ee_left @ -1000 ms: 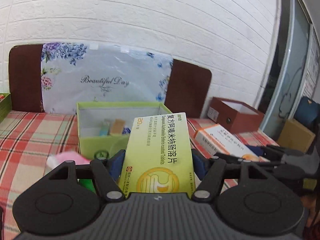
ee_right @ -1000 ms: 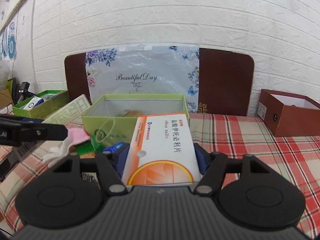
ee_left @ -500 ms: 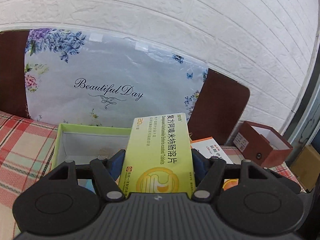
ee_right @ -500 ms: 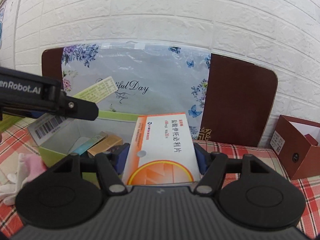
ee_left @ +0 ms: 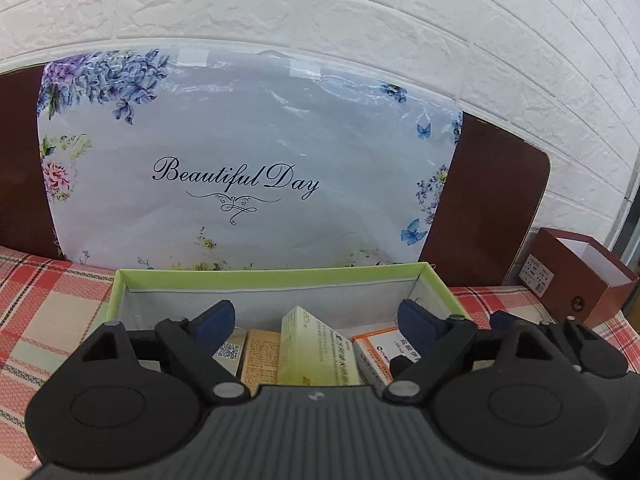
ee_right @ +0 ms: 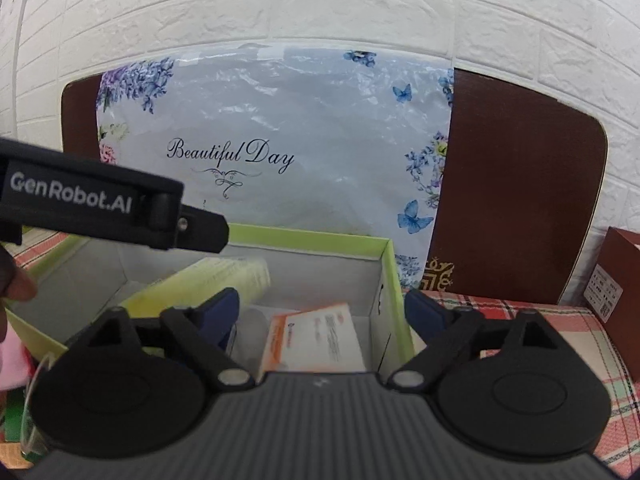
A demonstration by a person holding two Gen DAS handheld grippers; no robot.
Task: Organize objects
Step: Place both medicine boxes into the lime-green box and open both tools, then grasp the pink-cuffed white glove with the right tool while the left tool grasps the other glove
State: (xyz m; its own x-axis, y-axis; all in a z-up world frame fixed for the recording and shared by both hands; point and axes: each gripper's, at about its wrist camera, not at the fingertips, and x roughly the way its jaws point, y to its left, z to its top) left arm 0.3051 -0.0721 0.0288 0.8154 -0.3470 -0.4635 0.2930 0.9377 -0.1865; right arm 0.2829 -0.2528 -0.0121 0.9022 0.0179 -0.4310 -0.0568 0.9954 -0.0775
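Both wrist views close above one shared green box [ee_left: 272, 276], wallward.

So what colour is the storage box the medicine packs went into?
Light green box, white inside; clearest in the right wrist view.

Left gripper [ee_left: 314, 318], black plastic with two blue-padded fingers [ee_left: 216, 316]: held tilted downward, jaws spread wide, having just been opening; nothing is pressed by the pads, though cartons lie below the gap. From the right wrist view its black arm is seen reaching in from the left edge.

Right gripper [ee_right: 322, 308], black plastic of the same build, blue-padded fingers [ee_right: 420, 312]: held tilted downward, jaws likewise parted wide after just opening; nothing is clamped.
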